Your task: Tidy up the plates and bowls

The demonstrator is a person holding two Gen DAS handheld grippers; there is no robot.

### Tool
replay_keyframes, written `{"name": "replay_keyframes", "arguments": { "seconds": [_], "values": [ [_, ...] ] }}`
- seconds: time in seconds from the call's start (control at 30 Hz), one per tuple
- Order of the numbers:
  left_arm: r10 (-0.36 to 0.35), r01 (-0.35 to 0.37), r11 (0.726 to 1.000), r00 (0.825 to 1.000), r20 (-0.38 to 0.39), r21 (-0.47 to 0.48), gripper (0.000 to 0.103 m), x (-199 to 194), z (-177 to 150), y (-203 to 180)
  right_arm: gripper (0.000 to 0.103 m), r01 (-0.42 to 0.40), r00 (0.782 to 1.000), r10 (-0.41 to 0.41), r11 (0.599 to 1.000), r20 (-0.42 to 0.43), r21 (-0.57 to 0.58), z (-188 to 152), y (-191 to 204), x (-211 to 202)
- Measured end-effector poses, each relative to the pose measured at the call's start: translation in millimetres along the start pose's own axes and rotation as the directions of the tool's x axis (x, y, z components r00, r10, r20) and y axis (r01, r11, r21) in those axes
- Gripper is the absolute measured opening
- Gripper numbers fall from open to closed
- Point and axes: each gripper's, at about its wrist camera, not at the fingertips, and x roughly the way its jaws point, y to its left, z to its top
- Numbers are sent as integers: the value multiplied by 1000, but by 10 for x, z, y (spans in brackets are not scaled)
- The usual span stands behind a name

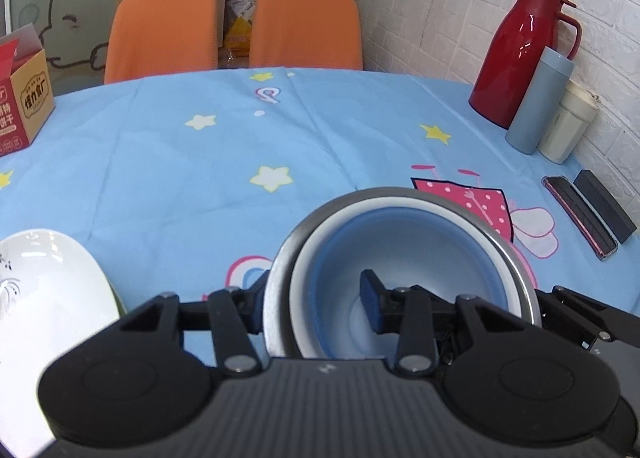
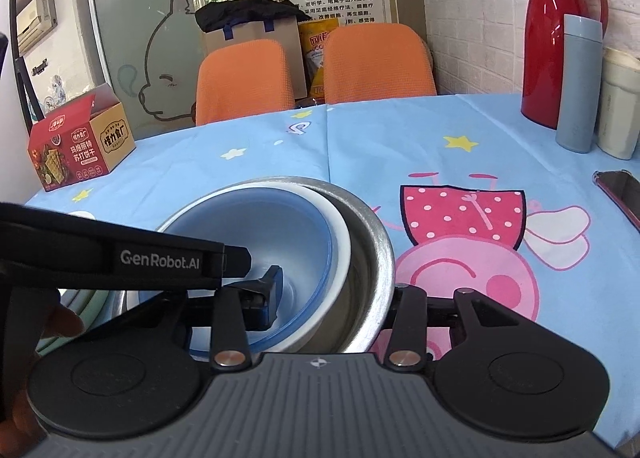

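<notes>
A blue bowl (image 1: 404,258) sits nested in a white bowl (image 1: 320,242), which sits in a steel bowl (image 1: 516,254) on the blue tablecloth. My left gripper (image 1: 316,298) straddles the stack's left rim, one finger inside the blue bowl, one outside the steel wall, gripping it. My right gripper (image 2: 340,290) straddles the right rim of the same stack (image 2: 280,226), left finger inside the blue bowl, the right finger outside the steel bowl (image 2: 372,258). A white plate (image 1: 48,290) lies at the left.
A red thermos (image 1: 516,54), a blue tumbler (image 1: 536,102) and a cream cup (image 1: 568,126) stand at the right by the wall. A phone (image 1: 580,218) and a black case lie near them. A red cracker box (image 2: 80,138) stands far left. Two orange chairs are behind the table.
</notes>
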Motion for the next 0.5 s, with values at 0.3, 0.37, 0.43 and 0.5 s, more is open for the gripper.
{"name": "replay_keyframes", "arguments": {
  "seconds": [0.3, 0.37, 0.43, 0.5],
  "values": [
    [-27, 27, 1000, 999, 38, -4, 43, -148, 69, -105, 79, 34, 999, -33, 999, 43, -22, 72, 19, -203],
    [-31, 32, 999, 998, 50, -11, 43, -205, 95, -69, 79, 38, 998, -37, 999, 52, -29, 109, 32, -241],
    [-24, 26, 999, 998, 65, -26, 43, -280, 129, 19, 79, 37, 997, -34, 998, 64, -45, 153, 93, -264],
    [1, 3, 999, 996, 87, -41, 44, -378, 166, 142, 80, 21, 997, -16, 998, 78, -59, 203, 191, -267]
  ]
}}
